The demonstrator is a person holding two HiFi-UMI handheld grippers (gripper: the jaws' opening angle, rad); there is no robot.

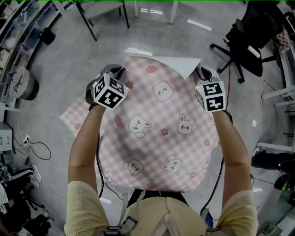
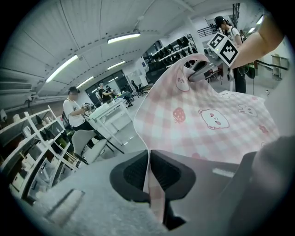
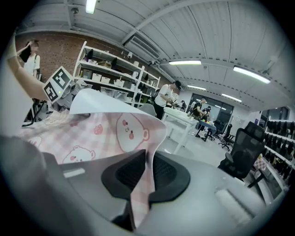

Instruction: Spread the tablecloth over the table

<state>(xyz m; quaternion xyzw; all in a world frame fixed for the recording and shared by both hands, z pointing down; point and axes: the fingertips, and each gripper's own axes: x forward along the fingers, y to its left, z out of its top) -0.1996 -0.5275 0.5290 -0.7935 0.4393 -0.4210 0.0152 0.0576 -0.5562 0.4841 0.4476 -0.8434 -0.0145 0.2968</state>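
Note:
A pink checked tablecloth (image 1: 156,129) printed with bears and bunnies is stretched between my two grippers in front of my chest. My left gripper (image 1: 115,73) is shut on its far left edge, with cloth pinched between the pads (image 2: 148,159). My right gripper (image 1: 203,73) is shut on the far right edge, and a strip of cloth runs down between its pads (image 3: 146,161). By the right gripper a corner folds back and shows the white underside (image 1: 184,65). A lower part of the cloth (image 1: 73,117) sticks out on the left. No table shows; the cloth hides what lies below.
A black office chair (image 1: 246,41) stands at the far right and a grey chair (image 1: 101,9) at the far edge. On the left are shelves, a round bin (image 1: 23,85) and floor cables (image 1: 34,147). People work at white tables (image 2: 108,110) further off.

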